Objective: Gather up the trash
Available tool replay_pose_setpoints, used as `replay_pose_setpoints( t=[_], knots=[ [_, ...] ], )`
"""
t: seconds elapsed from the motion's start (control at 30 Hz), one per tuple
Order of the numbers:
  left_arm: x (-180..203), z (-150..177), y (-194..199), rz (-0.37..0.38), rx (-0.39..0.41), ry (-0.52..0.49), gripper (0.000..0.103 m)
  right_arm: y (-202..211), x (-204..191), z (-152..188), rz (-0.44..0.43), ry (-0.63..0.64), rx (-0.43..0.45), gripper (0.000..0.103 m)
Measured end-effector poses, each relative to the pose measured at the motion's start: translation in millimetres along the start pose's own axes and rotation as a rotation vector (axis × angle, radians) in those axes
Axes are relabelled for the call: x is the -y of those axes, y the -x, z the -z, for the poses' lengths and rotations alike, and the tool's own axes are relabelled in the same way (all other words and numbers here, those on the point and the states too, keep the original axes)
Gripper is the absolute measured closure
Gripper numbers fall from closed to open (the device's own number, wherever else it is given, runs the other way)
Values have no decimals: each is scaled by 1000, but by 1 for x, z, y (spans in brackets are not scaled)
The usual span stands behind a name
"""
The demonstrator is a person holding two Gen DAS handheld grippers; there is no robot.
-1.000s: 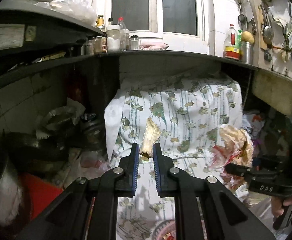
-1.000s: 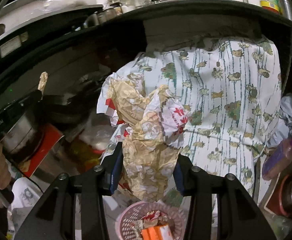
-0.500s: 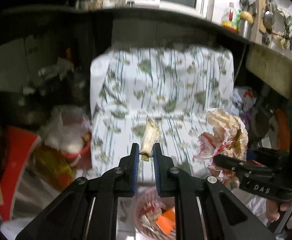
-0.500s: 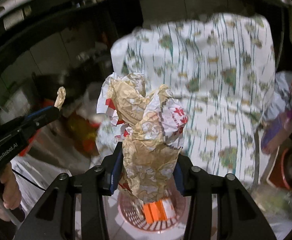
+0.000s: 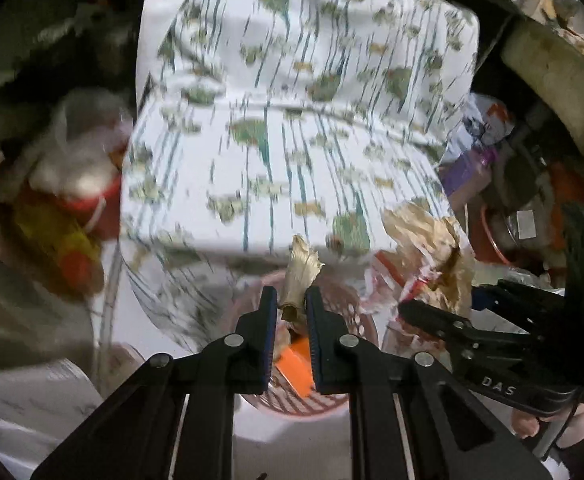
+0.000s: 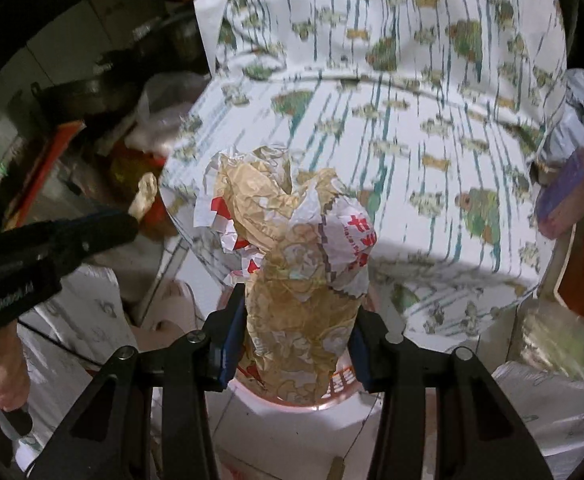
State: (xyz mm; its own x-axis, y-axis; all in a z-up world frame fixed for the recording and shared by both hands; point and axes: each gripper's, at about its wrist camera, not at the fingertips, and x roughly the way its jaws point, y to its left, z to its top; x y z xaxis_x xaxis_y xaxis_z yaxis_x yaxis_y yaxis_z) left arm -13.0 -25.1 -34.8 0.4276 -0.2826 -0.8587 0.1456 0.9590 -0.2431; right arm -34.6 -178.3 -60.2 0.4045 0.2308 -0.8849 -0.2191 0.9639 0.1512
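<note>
My left gripper (image 5: 290, 300) is shut on a small dried beige husk scrap (image 5: 299, 276), held right above a pink slotted trash basket (image 5: 355, 328) with orange rubbish (image 5: 295, 368) inside. My right gripper (image 6: 297, 316) is shut on a big crumpled brown and white food wrapper with red print (image 6: 303, 264); its pads press on both sides, and it hangs over the same pink basket (image 6: 292, 402). In the left wrist view the right gripper (image 5: 431, 304) with the wrapper (image 5: 427, 248) is just to the right. The right wrist view shows the left gripper (image 6: 104, 228) with the husk (image 6: 144, 196) at left.
A leaf-printed white cloth (image 5: 292, 120) drapes something bulky behind the basket. Cluttered bags and a red container (image 5: 84, 200) stand at left, purple and orange items (image 5: 475, 164) at right. A white printed sack (image 6: 551, 412) lies at the lower right. The floor is pale tile (image 6: 284, 432).
Both grippers have dropped and tipped downward with their scraps. The shelf and window have left the view, and the pink basket has come up right beneath both grippers.
</note>
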Motion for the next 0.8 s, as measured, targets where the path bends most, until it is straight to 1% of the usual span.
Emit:
replay_pose_setpoints(
  t=[0.13, 0.2, 0.27, 0.3, 0.33, 0.37, 0.4, 0.43, 0.47, 0.6, 0.7, 0.8],
  knots=[
    [-2, 6, -14, -14, -46, 1, 88, -17, 5, 6, 11, 3, -42, 58],
    [1, 8, -21, -1, -67, -15, 88, -23, 10, 9, -32, -21, -70, 57],
    [4, 8, -21, 12, -60, -32, 87, -25, 15, 9, -77, -47, -74, 56],
    [6, 7, -20, 16, -55, -44, 87, -24, 17, 9, -87, -60, -68, 48],
    [8, 6, -18, 9, -40, -56, 81, -24, 19, 9, -89, -72, -63, 40],
    [9, 4, -16, -1, -27, -63, 65, -23, 21, 8, -83, -84, -53, 38],
    [10, 4, -12, -20, -5, -69, 52, -21, 24, 6, -74, -96, -37, 36],
    [10, 3, -9, -28, 19, -71, 27, -18, 26, 5, -66, -101, -24, 34],
    [10, 2, -3, -34, 53, -73, 16, -17, 28, 4, -61, -102, -14, 32],
    [10, -3, 11, -78, 125, -78, 16, -12, 31, 1, -55, -115, 13, 24],
    [1, -9, 23, -108, 190, -38, 16, -8, 32, -2, -37, -123, 40, 21],
    [-9, -15, 32, -122, 217, -16, 16, -1, 34, -4, -4, -119, 91, 17]
  ],
)
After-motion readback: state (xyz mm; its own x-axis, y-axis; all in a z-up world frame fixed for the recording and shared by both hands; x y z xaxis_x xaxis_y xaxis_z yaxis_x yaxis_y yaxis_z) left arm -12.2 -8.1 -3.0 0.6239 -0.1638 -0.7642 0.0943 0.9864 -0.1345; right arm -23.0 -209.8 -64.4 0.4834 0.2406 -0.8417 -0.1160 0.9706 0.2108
